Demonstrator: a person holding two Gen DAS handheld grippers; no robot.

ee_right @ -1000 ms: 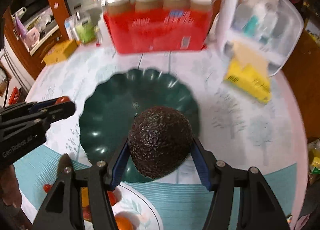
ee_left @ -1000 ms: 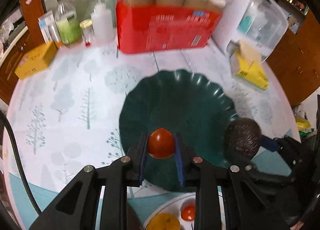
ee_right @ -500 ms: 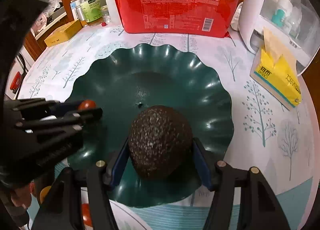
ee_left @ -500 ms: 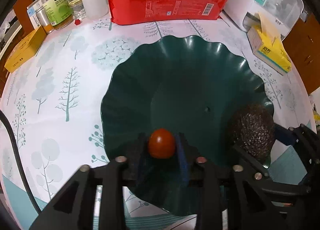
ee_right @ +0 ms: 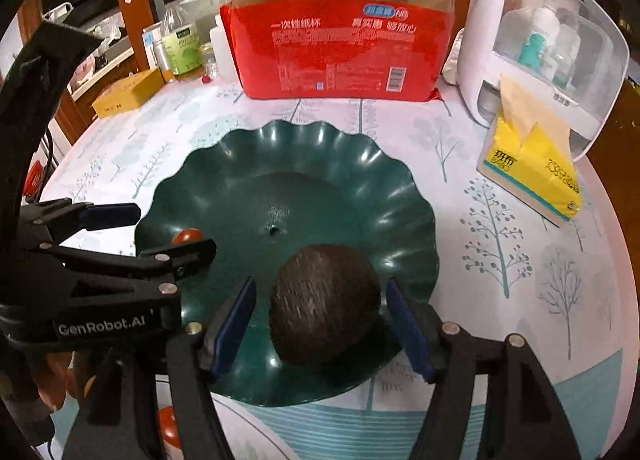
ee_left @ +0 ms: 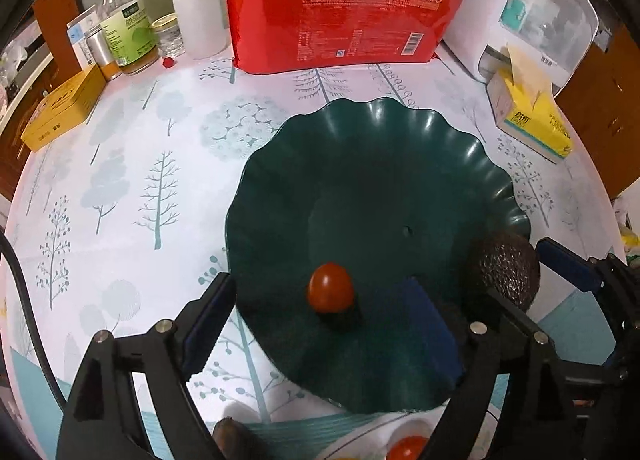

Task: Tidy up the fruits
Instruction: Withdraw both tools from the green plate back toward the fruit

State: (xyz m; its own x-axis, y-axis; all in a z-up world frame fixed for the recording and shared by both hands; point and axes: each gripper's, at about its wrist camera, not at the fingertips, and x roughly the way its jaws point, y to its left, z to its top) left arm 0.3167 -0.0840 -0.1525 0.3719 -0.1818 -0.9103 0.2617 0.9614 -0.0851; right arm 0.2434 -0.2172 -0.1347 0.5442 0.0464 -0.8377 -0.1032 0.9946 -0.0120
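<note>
A dark green scalloped plate (ee_left: 372, 163) (ee_right: 304, 163) lies on the tree-print tablecloth. A red cherry tomato (ee_left: 330, 288) (ee_right: 186, 236) rests on the plate's near part, and my left gripper (ee_left: 320, 320) (ee_right: 172, 230) straddles it. Its jaws are opening wide and the pads stand well clear of the tomato. A dark, bumpy avocado (ee_right: 324, 304) (ee_left: 506, 268) sits on the plate's front right edge and looks blurred. My right gripper (ee_right: 322, 324) is around it, its jaws opening. A small gap shows between each blue pad and the avocado.
A red pack of paper cups (ee_left: 344, 15) stands behind the plate. A yellow tissue box (ee_right: 528, 167) and a white storage case (ee_right: 544, 39) are at the right. Bottles (ee_left: 128, 27) and a yellow box (ee_left: 60, 111) are at the back left. A white dish with tomatoes (ee_left: 404, 448) lies at the near edge.
Both grippers came down over the green plate. The left jaws spread and let go of the tomato, which now lies on the plate. The right jaws widened off the avocado.
</note>
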